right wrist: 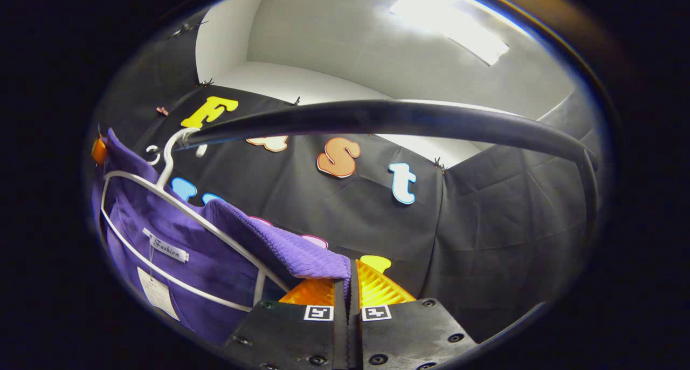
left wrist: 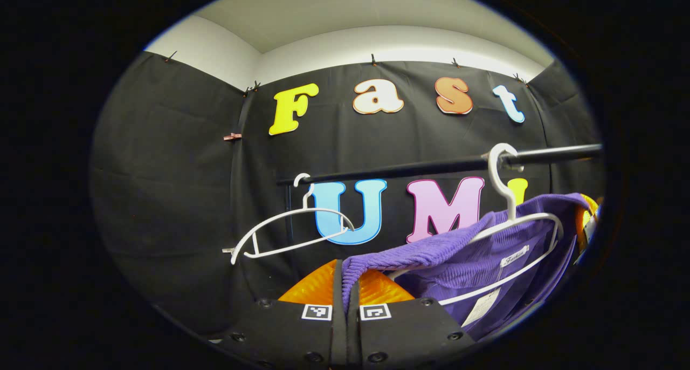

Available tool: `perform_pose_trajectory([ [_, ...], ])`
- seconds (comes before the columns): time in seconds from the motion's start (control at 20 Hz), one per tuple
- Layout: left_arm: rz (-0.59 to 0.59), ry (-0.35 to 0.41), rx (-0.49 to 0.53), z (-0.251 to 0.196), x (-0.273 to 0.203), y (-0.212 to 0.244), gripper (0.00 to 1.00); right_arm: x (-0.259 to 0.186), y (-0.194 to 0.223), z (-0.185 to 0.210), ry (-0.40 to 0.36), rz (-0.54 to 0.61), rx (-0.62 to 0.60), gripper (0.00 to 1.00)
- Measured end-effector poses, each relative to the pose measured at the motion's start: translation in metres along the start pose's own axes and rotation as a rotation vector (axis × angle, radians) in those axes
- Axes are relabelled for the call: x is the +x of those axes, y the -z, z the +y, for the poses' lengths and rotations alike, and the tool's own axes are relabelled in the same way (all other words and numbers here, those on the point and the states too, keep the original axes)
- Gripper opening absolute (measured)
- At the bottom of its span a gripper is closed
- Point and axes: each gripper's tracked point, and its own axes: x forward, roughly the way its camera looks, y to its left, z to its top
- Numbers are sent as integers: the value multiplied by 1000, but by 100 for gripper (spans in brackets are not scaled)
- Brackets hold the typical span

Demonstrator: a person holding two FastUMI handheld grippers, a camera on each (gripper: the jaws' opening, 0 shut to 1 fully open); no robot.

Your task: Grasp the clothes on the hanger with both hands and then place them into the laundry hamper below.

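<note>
1. Purple ribbed knit: the garment [left wrist: 474, 262] hangs on a white hanger [left wrist: 531, 219] from the black rail [left wrist: 431, 168], lying at about four o'clock in the left gripper view and eight o'clock in the right gripper view [right wrist: 178, 235]. A sewn label and a paper tag show at the inside of the neck.
2. Left gripper [left wrist: 345, 300]: orange fingers drawn together at six o'clock, with one shoulder edge of the knit pinched between them.
3. Right gripper [right wrist: 346, 289]: orange fingers likewise together at six o'clock, clamped on the opposite shoulder edge, just beside the hanger's arm [right wrist: 215, 232].
4. Second hanger [left wrist: 285, 230]: white, bare, tilted on the same rail at nine o'clock from the garment in the left gripper view, well apart from it.
5. Handling, as judged: the knit looks soft, limp and light, with a ribbed surface that should grip well and not slip. It will sag and stretch between the two holds. The shoulder edges are the sensible place to hold, since both must clear the hanger's arms. The wire-thin hanger may swing or snag the neckline as the cloth comes off.
6. Laundry hamper: lies below by the task's wording; its place cannot be told here.
</note>
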Motion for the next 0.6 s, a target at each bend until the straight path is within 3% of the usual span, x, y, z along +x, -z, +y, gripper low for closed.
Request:
perform_pose_trajectory([
  [0.25,-3,23,1,-12,0,-10,5,22,49,-3,30,55,-98,4],
  [0.45,16,34,16,-16,3,0,5,13,122,32,-46,209,-92,4],
  [0.6,9,22,33,-7,3,1,5,-15,135,55,-85,260,-43,5],
])
